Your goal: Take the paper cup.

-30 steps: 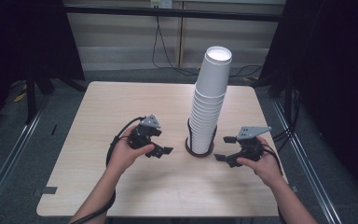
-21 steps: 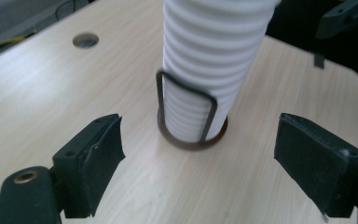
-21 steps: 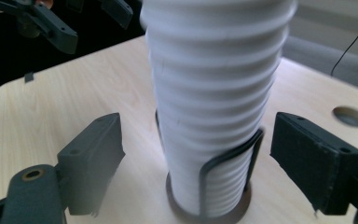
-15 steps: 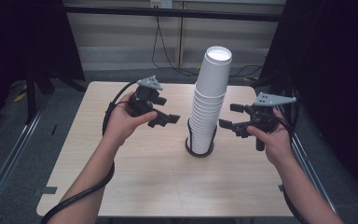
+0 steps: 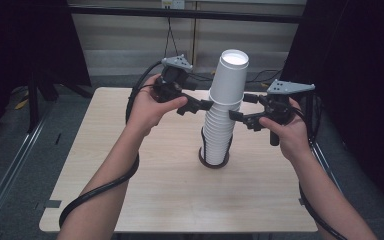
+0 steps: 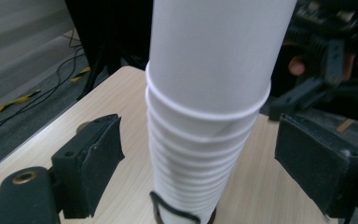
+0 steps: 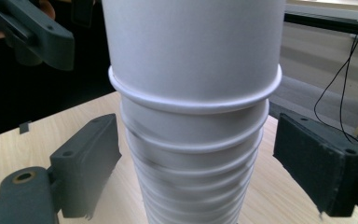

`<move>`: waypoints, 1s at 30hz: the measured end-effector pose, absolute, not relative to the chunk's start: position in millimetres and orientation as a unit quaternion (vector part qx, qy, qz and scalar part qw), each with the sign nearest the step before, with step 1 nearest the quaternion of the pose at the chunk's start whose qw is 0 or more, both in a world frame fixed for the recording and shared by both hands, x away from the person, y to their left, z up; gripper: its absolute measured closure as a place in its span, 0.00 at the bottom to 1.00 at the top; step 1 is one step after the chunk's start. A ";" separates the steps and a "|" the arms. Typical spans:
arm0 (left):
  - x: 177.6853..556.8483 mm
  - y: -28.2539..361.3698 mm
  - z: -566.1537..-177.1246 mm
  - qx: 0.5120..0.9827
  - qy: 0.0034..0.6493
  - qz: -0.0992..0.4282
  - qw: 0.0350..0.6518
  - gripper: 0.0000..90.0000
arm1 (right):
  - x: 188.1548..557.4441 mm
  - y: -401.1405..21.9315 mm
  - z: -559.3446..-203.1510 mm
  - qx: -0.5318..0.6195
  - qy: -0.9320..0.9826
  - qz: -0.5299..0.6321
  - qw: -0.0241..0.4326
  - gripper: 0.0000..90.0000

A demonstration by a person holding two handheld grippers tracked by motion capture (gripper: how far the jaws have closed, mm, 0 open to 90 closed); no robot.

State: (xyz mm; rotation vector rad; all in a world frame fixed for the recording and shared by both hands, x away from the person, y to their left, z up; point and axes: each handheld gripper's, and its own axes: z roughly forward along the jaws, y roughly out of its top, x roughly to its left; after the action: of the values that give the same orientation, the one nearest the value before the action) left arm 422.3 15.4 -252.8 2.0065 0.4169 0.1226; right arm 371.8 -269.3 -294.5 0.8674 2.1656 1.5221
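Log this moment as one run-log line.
left gripper: jaws just opening, astride tall stack of white paper cups, no contact | right gripper: open, astride stack | stack upright on light wooden table

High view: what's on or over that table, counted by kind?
white cup stack: 1
black ring at its foot: 1
hand-held grippers: 2, the left gripper and the right gripper
total: 4

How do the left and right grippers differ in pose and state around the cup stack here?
The left gripper comes at the cup stack from its left, the right gripper from its right. In the high view the left gripper sits slightly higher than the right gripper. The left gripper's jaws have just been opening; the right gripper's stand spread. Shared: both are open near the top cup's rim, with their pads clear of the stack.
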 end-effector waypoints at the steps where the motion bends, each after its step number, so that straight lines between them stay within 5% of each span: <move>1: 423.2 11.8 -251.7 0.836 0.169 0.052 0.519 0.16 | 372.6 -268.1 -294.9 0.306 0.765 0.537 0.180 0.16; 15: 434.8 -34.5 -256.5 0.825 0.160 0.048 0.539 0.03 | 379.4 -262.2 -301.8 0.308 0.760 0.546 0.170 0.14; 30: 435.3 -44.3 -260.2 0.820 0.174 0.060 0.542 0.07 | 377.5 -258.8 -300.6 0.305 0.765 0.536 0.185 0.13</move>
State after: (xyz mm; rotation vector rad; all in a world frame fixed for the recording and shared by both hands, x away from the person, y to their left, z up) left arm 435.3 -44.3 -260.2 1.9485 0.4122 0.1425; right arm 377.5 -258.8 -300.6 0.8591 2.1563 1.5112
